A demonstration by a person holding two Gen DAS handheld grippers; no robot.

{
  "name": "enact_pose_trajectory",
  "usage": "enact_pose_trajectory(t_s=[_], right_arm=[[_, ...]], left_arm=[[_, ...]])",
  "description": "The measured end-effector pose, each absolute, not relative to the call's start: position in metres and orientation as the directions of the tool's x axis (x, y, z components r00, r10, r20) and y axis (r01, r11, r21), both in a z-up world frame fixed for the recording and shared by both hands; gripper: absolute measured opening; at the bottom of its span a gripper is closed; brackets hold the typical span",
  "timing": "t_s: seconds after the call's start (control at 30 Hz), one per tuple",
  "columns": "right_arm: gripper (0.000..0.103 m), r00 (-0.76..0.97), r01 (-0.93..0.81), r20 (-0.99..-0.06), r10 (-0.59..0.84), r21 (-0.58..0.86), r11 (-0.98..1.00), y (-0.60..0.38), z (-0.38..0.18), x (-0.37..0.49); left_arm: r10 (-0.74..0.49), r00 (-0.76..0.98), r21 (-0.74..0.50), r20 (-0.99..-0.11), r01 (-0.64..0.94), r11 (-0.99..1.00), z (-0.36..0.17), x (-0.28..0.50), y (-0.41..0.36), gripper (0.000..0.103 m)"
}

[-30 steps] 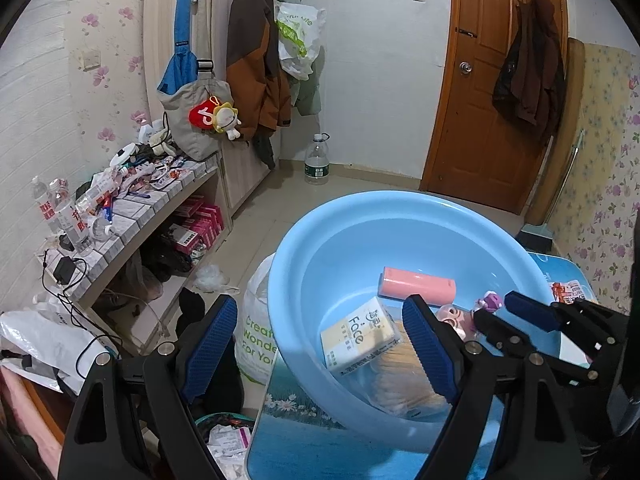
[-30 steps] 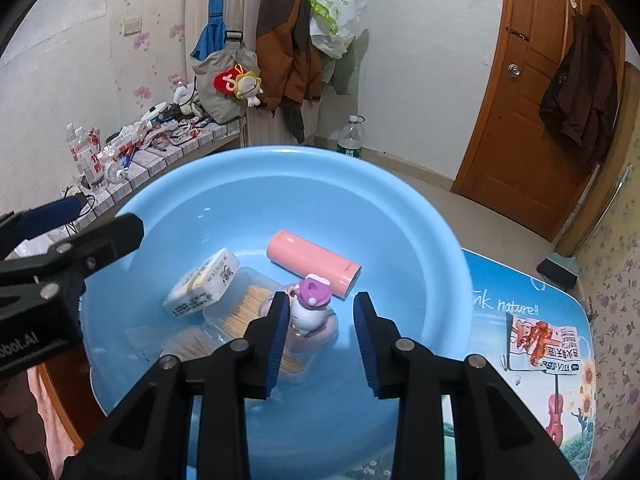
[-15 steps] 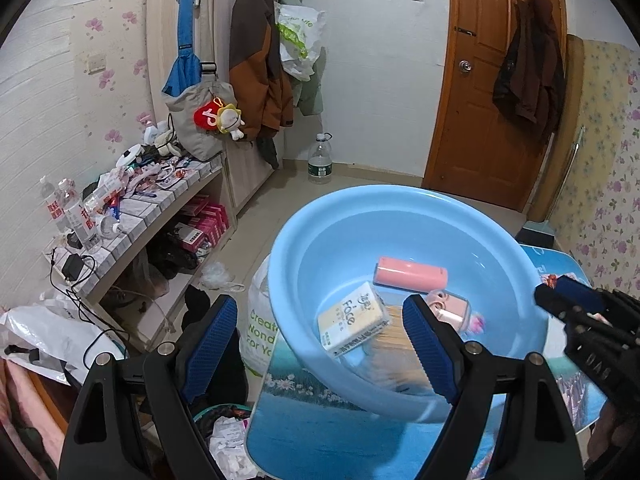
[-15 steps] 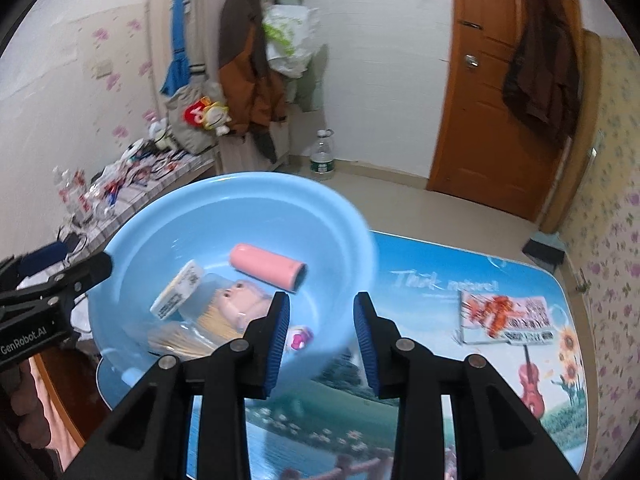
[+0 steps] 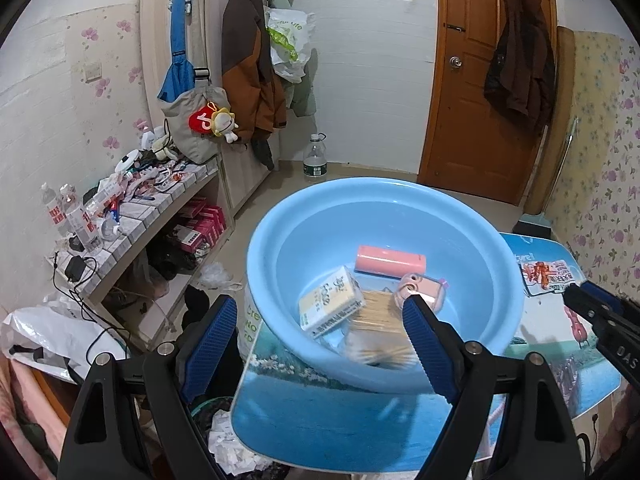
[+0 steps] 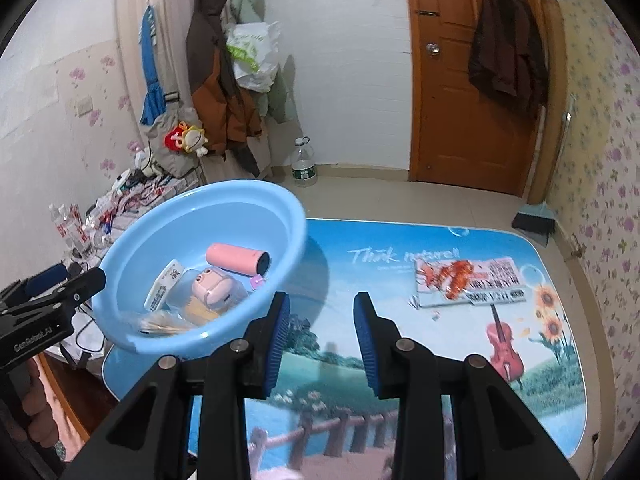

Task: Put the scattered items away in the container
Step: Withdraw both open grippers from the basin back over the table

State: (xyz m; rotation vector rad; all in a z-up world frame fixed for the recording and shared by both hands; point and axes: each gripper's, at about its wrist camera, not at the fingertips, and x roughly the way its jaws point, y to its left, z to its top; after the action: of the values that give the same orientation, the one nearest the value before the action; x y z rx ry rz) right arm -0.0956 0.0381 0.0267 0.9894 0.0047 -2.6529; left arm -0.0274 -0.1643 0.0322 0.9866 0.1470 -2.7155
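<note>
Right wrist view: right gripper (image 6: pixel 322 328), jaws parted with nothing between, over printed table mat (image 6: pixel 400 320).
Mat lettering: "Think nature!!"; red-printed packet (image 6: pixel 468 281) lies far right on it.
Basin (image 6: pixel 200 336): blue, left end of mat; holds pink cylinder (image 6: pixel 236 258), white "Face" pack (image 5: pixel 330 306), pink toy (image 6: pixel 212 286), cotton swabs (image 5: pixel 378 330).
Left gripper (image 5: pixel 316 344): jaws wide, empty, near basin; body marked "GenRobot.AI".
</note>
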Motion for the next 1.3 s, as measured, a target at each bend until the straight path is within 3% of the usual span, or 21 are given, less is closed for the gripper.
enact_pose_trajectory(t_s=[0.17,0.47,0.57,0.6,1.3], right_arm=[[0.034,-0.725,0.239,-0.638,-0.260,0.121,-0.963,0.073,0.023,-0.079],[0.035,-0.734,0.125,-0.653,-0.187,0.141,-0.982,0.145,0.009,-0.065],[0.058,-0.739,0.088,-0.653,-0.168,0.153,-0.984,0.160,0.004,-0.060],[0.061,-0.743,0.079,-0.649,-0.163,0.157,-0.984,0.160,0.004,-0.060],[0.061,-0.756,-0.003,-0.644,-0.119,0.185,-0.983,0.221,0.000,-0.046]], left_arm=[[-0.174,-0.747,-0.003,-0.642,0.229,-0.973,0.032,-0.023,-0.144,0.085],[-0.125,-0.775,0.010,-0.619,0.152,-0.988,0.039,-0.020,-0.097,0.099],[-0.104,-0.781,0.016,-0.616,0.119,-0.993,0.040,-0.020,-0.080,0.101],[-0.100,-0.781,0.020,-0.617,0.111,-0.994,0.041,-0.020,-0.075,0.101],[-0.016,-0.774,0.067,-0.633,-0.034,-0.997,0.037,-0.026,0.004,0.103]])
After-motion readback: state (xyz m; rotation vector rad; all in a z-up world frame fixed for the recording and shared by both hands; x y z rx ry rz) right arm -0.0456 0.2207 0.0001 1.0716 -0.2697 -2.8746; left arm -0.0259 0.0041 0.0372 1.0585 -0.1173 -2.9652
